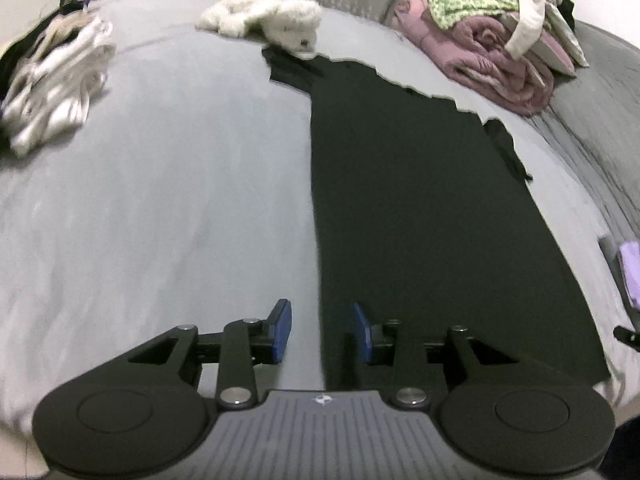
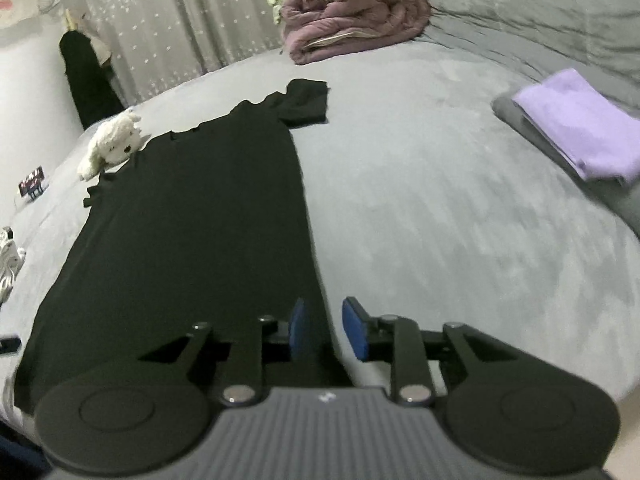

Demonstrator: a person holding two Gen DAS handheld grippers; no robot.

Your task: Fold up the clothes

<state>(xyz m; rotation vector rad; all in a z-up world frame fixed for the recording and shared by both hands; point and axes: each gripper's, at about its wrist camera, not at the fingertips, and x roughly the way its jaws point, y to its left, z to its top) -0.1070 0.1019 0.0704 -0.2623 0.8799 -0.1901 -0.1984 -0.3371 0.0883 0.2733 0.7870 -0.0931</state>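
– What do we have under everything?
– We see a grey bed [image 1: 160, 184], its cover smooth.
– And lying on it?
– A black garment [image 2: 192, 216] spread flat, a white plush toy [image 1: 280, 26] touching its far end, a pink rolled quilt [image 2: 352, 20] topped with loose clothes, a folded lilac cloth [image 2: 580, 128], and a crumpled white pile [image 1: 56, 80].

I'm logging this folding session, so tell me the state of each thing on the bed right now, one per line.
Black garment: spread flat, unfolded.
Left hand-held gripper: open, straddling the garment's near left edge.
Right hand-held gripper: open, straddling its near right edge.
Purple cloth: folded.
Pink blanket: rolled up, clothes piled on top.
Plush toy: lying down.
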